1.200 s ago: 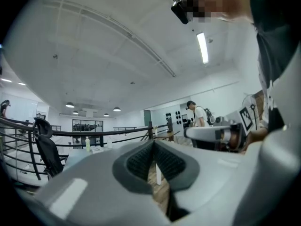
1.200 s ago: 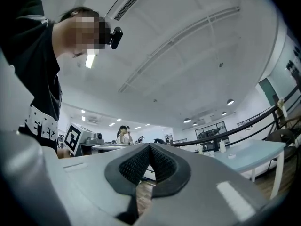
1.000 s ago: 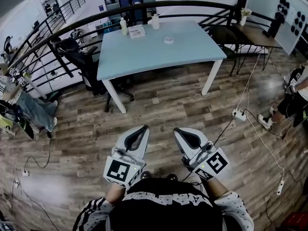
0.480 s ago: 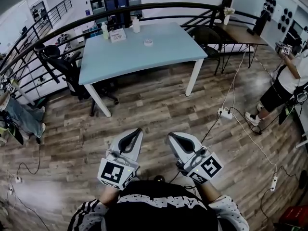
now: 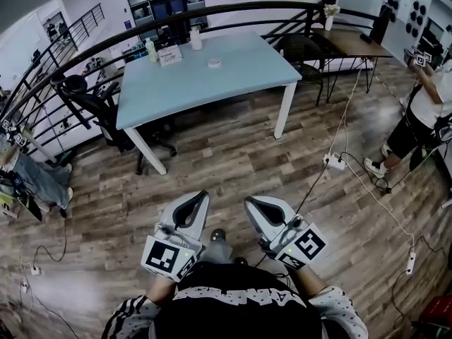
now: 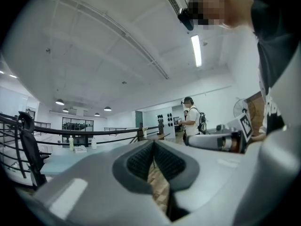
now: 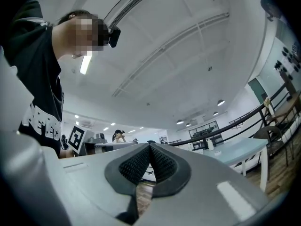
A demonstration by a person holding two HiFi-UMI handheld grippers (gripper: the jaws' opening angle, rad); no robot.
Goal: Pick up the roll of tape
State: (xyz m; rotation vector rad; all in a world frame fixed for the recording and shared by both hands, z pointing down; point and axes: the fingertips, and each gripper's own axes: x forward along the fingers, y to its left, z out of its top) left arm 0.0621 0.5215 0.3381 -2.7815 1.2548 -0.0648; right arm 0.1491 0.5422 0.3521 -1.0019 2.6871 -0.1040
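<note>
So both claws are down at 6 o'clock in the head view, held side by side over the brown wood-plank floor (image 5: 233, 154). The left gripper (image 5: 200, 198) is clenched: in its own view the ribbed black pads meet at the tip with nothing between them. The right gripper (image 5: 253, 203) is the same, pinched together on nothing.

The small white roll of tape (image 5: 214, 63) is nowhere near them. It lies flat on the light blue rectangular table with white legs (image 5: 212, 83), way up at 12 o'clock from the grippers, toward the far edge of the top. At about 9 to 10 o'clock from the tape there's a white flat box with print on it (image 5: 169, 55), with a greenish plastic bottle (image 5: 150, 48) just beside that. A white bottle (image 5: 195, 39) stands at about 11 o'clock from the tape.

A black office chair (image 5: 85, 94) sits off the table's 9 o'clock end, and a curved black metal railing (image 5: 233, 9) runs behind the table. A white power strip (image 5: 333, 162) lies on the floor at about 2 o'clock from the grippers, and a person in a white top and dark shorts (image 5: 424, 111) stands at the 3 o'clock edge.
</note>
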